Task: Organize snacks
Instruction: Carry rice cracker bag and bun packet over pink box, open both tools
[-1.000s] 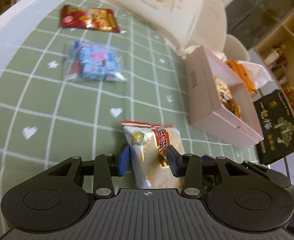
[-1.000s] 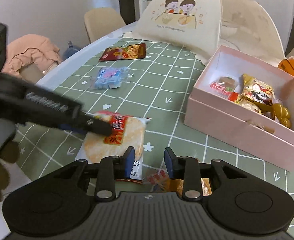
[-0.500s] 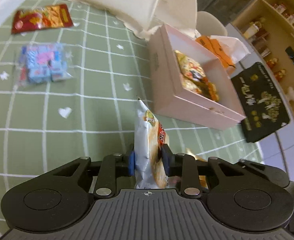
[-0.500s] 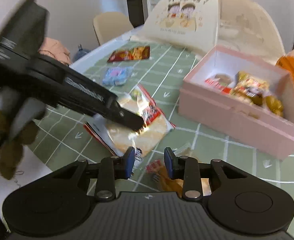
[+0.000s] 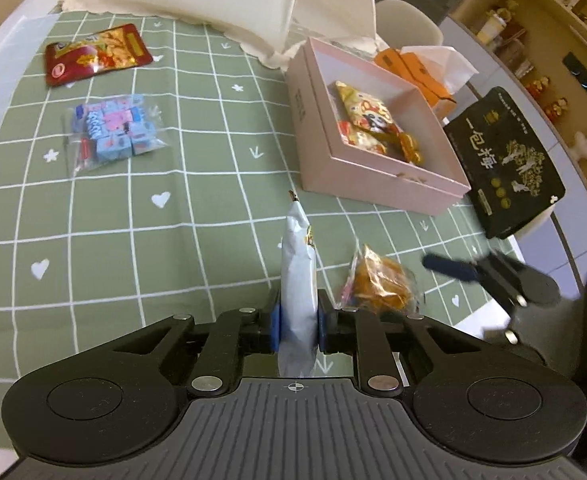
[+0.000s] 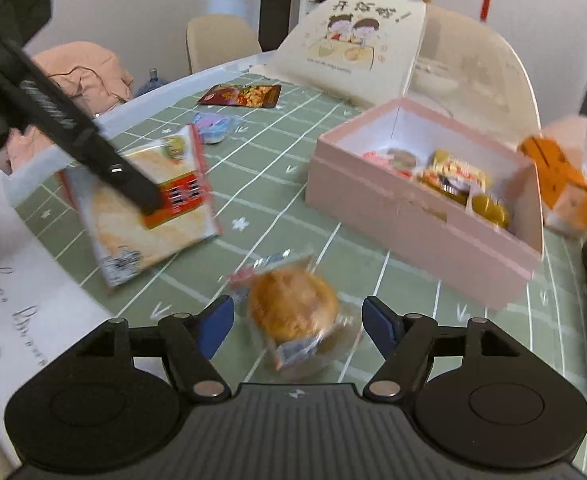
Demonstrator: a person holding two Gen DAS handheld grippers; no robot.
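- Snacks lie spread over the green checked tabletop [image 5: 141, 272], and one rice cracker packet [image 5: 298, 280] is lifted off it, pinched edge-on in the left hand-held gripper [image 5: 297, 322], whose jaws have just been closing on it.
- Pink box [image 5: 377, 176] stands open just beyond the packet; inside are a yellow snack bag [image 5: 363, 110], a few small wrapped sweets and, in the right wrist view, a brown round piece [image 6: 403, 157].
- Wrapped round cake [image 6: 293, 310] lies on the tabletop between the pads of the right hand-held gripper [image 6: 295, 326], whose jaws have just been opening and stand wide, clear of it.
- Farther off lie a bag of blue candies [image 5: 113, 132] and a red packet [image 5: 95, 54].
- Left wrist view alone shows a black box [image 5: 505, 160] beside the pink one and shelves behind.
- Right wrist view alone shows the cracker packet's printed face, a chair [image 6: 219, 38] and pink cloth [image 6: 85, 70].
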